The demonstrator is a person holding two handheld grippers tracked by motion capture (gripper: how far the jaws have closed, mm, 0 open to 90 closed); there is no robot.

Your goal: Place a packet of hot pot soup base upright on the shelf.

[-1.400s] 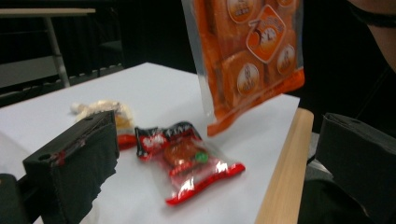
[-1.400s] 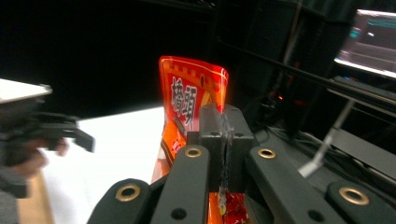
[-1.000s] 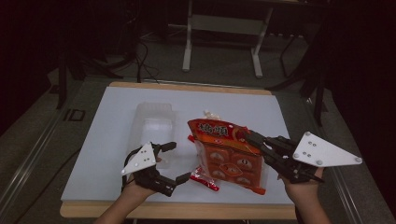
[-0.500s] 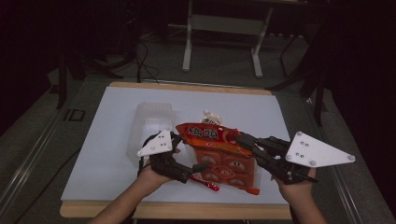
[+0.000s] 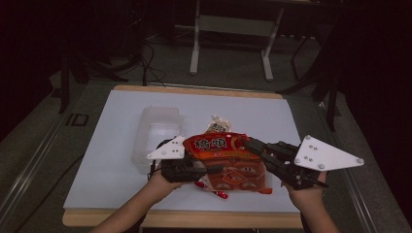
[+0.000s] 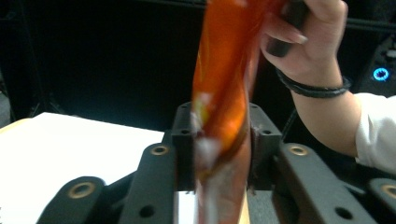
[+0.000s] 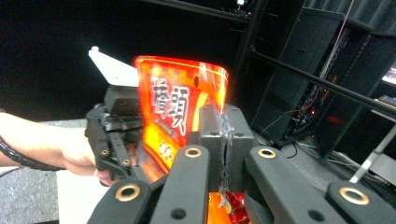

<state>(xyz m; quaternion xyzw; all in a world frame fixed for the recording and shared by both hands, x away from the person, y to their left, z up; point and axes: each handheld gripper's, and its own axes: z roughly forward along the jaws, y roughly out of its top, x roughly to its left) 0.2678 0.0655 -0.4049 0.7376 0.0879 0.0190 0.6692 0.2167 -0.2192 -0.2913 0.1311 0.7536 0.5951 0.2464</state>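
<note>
Shiny red crinkly bag (image 5: 228, 158) held up just above the flat white worktop (image 5: 97, 174). Left gripper (image 5: 206, 170) pinching the bag's left edge, jaws just closed in on the thin foil. Right gripper (image 5: 252, 145) squeezed tight on the right edge. Clear boxy plastic tub (image 5: 155, 131) resting just behind. Small red packet (image 5: 214, 190) lying flat underneath.

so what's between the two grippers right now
In the high view the orange snack bag spans the gap, lifted off the table. The left gripper has just closed on one edge; the right gripper pinches the other.
</note>
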